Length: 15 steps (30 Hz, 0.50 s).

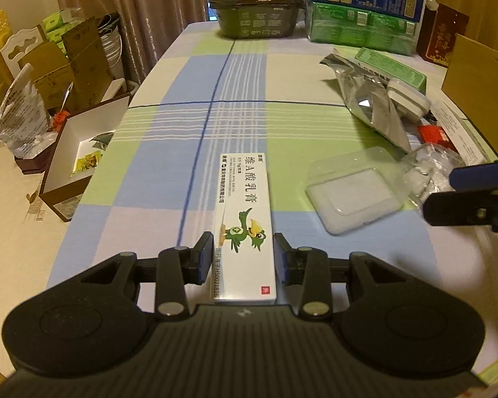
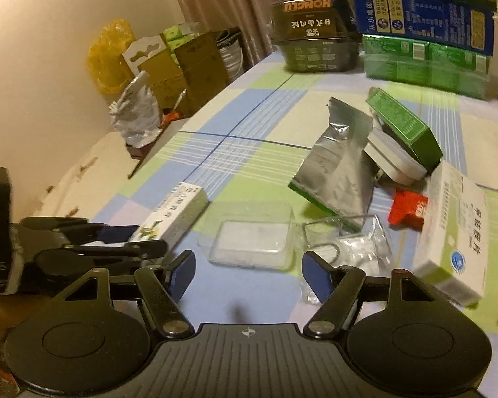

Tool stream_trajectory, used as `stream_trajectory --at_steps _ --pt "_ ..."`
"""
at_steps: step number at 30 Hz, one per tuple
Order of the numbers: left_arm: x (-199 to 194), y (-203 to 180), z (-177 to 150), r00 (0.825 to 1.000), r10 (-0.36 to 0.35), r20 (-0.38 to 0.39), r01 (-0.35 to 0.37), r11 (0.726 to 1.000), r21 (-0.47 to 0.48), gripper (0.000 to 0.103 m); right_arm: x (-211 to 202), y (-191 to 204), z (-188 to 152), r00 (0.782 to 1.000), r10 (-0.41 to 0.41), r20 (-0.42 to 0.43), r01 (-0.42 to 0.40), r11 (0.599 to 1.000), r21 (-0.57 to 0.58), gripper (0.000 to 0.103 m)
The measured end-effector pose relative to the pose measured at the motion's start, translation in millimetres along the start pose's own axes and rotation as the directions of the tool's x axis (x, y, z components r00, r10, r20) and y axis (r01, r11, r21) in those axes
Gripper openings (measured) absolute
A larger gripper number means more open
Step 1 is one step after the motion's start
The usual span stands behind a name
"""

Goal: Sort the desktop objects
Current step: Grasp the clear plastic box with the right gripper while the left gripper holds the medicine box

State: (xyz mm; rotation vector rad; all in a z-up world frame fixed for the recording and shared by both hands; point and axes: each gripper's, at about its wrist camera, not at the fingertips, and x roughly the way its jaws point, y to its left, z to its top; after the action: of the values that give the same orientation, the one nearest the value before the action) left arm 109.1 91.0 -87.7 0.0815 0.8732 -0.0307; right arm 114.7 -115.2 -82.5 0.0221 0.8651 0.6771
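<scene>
White ointment box (image 1: pixel 245 222) | between left hand-held gripper (image 1: pixel 243 258) fingers | lengthwise

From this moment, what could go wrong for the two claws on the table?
1. The left claw has the white ointment box between its fingers only at the near end; the long box may tilt or slip when lifted.
2. The right claw is open in front of the clear plastic case; its smooth, shallow lid may slide away.
3. The crumpled clear bag lies beside the right finger and might be caught by accident.
</scene>
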Motion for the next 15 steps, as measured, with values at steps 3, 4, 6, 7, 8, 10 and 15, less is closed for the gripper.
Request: stream_trajectory --at_steps 3,4,6,7,8,10,15 --pt "0 6 -1 1.0 -0.001 0.01 0.001 1.0 0.0 0.033 12 4 4 1.0 -0.023 0.005 0.023 1.0 0.002 0.07" --pt "0 8 -1 1.0 -0.005 0.01 0.005 1.0 -0.001 0.033 16 5 5 1.0 -0.027 0.007 0.027 1.0 0.001 0.07" --pt "1 10 -1 1.0 -0.013 0.01 0.013 1.0 -0.004 0.033 25 7 7 0.999 -0.043 0.004 0.043 0.999 -0.006 0.07" --pt "1 11 -1 1.0 -0.017 0.012 0.017 1.0 -0.003 0.033 29 8 8 0.998 -0.056 0.0 0.056 0.998 -0.006 0.07" --pt "1 13 -1 1.0 -0.022 0.014 0.022 1.0 -0.002 0.033 33 8 8 0.998 -0.057 -0.003 0.057 0.998 -0.002 0.07" --pt "0 16 -2 0.999 -0.028 0.027 0.028 1.0 -0.006 0.036 40 11 10 0.998 -0.06 -0.013 0.06 0.998 0.004 0.07" --pt "-1 22 -4 0.998 -0.03 0.049 0.03 1.0 0.003 0.045 56 20 11 0.996 -0.09 -0.026 0.09 0.996 -0.012 0.077"
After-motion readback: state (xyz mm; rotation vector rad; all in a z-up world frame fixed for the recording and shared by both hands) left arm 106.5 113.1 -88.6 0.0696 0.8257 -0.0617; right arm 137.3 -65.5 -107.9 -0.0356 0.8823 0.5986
